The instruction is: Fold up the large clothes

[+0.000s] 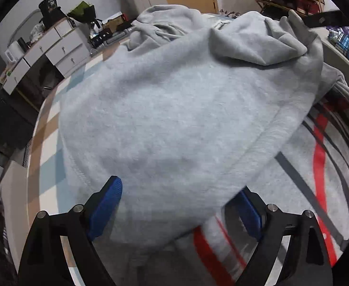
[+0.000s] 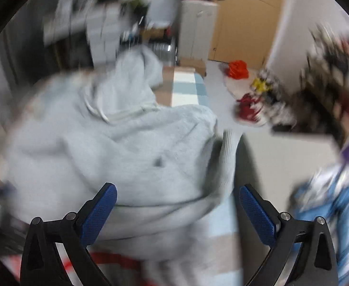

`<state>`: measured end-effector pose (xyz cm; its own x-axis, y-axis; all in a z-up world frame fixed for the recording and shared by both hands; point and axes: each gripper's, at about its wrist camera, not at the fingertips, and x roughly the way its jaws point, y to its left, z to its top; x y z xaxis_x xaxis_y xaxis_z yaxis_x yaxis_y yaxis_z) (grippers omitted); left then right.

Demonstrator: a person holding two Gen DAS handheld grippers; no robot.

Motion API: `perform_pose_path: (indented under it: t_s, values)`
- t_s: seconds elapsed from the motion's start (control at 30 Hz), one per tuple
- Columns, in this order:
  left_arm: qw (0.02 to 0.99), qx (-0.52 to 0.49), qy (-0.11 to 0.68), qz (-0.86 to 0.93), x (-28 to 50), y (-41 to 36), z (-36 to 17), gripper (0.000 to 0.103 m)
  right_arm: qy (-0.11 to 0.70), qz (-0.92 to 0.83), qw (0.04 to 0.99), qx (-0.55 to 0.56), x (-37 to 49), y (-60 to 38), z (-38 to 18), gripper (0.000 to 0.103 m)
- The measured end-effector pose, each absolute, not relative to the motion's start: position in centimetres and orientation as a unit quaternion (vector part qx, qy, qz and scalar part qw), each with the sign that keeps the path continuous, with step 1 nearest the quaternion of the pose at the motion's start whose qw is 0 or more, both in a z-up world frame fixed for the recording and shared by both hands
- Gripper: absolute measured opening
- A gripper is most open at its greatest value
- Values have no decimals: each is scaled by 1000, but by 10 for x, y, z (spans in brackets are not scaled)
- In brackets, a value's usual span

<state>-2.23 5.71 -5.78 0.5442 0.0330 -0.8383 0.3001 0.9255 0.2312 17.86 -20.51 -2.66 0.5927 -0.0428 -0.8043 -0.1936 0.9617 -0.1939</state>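
Hoodie [image 1: 174, 109] half folded on the checked bench [image 1: 48, 128].
We hold the left gripper [image 1: 181, 212] and right gripper [image 2: 178, 211] open and empty; sleeves and hood look unfinished.

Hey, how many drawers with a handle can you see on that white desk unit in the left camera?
4. On the white desk unit: one upper, two stacked below it, and one lower left. Clutter and the picture edge may hide more.
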Motion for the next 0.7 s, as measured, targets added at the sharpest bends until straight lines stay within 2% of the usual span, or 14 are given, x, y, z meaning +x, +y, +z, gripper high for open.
perform_pose_path:
  t_s: [0.07, 0.2, 0.27, 0.3, 0.33, 0.4, 0.43, 0.5, 0.57, 0.7]
  values:
    - [865, 183, 466, -49, -26, 63, -58, 89, 483, 4, 858, -174, 207, -209, -42, 103]
    - [869, 177, 460, -41, -28, 75, -56, 89, 553, -35, 831, -43, 246, -262, -69, 103]
    - [872, 172, 456, -35, -32, 78, -53, 89, 562, -37, 826, 4, 249, -279, -76, 103]
    - [873, 171, 455, -34, -31, 80, -51, 89, 544, -22, 839, 12, 248, -278, -71, 99]
    - [875, 168, 452, -32, -33, 83, -49, 89, 542, 0, 840, 25, 246, -278, -70, 93]
    - [880, 165, 445, -27, -32, 87, -44, 89, 558, 26, 828, 48, 244, -276, -73, 54]
    - [883, 157, 441, -25, -35, 90, -40, 89, 567, 29, 822, 43, 243, -275, -76, 47]
    - [887, 139, 440, -18, -39, 96, -35, 89, 571, 16, 820, 26, 239, -274, -78, 26]
    - [889, 129, 439, -11, -25, 106, -32, 87, 558, 11, 828, 52, 233, -274, -69, 16]
    - [899, 163, 403, 50, -25, 114, -29, 87, 525, 36, 843, 112, 223, -275, -44, 13]
